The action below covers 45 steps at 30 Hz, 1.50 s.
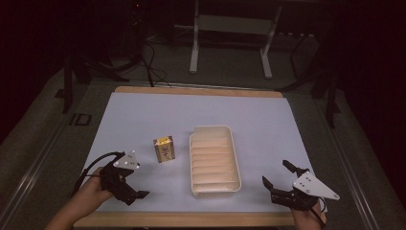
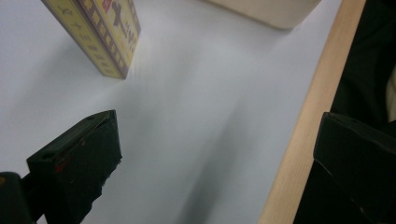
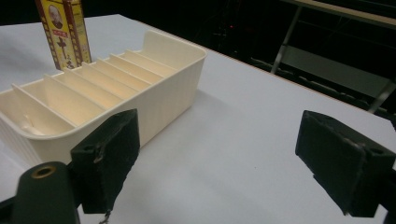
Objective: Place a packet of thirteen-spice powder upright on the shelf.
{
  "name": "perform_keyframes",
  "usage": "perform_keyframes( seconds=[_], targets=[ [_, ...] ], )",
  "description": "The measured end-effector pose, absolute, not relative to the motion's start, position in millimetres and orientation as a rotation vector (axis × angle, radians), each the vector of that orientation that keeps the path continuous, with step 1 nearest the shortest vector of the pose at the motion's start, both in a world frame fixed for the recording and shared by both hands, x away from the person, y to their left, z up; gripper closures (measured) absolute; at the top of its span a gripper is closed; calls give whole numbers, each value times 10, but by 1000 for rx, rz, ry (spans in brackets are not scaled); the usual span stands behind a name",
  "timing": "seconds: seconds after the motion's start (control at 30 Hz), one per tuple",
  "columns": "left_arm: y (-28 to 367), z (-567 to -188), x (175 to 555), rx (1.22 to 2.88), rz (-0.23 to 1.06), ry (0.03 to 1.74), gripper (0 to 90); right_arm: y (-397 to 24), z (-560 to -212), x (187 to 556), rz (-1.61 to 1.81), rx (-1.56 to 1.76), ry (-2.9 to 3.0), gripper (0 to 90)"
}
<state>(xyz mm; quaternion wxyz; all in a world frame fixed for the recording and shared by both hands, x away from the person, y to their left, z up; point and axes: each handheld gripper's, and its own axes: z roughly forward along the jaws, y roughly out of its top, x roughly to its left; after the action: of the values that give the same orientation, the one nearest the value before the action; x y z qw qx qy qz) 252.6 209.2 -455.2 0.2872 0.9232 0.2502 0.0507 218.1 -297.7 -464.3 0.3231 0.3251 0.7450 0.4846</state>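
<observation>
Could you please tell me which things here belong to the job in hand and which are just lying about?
In the job:
- yellow box, standing upright
- cream divided tray, its slots bare
- left claw, open
- right claw, open

Lying about:
- white stand on the floor beyond the table

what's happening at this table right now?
A person holds a claw in each hand at the near edge of the table. Both the left claw and the right claw are open and empty. A yellow box stands upright just left of a cream divided tray; neither is touched.
</observation>
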Motion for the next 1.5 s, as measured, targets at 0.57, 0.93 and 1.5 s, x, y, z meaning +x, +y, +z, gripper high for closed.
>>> perform_keyframes(
  seconds=[0.57,0.93,1.5],
  targets=[
    [2082,-4580,2601,2647,-42,797,11,-2975,-4646,2183,1263,853,1957,139],
    [2051,-4464,2653,2703,-79,830,11,-2981,-4640,2172,1248,857,1939,139],
    [1961,-4326,2776,2765,-152,834,11,-2987,-4645,2170,1248,858,1946,138]
  ],
)
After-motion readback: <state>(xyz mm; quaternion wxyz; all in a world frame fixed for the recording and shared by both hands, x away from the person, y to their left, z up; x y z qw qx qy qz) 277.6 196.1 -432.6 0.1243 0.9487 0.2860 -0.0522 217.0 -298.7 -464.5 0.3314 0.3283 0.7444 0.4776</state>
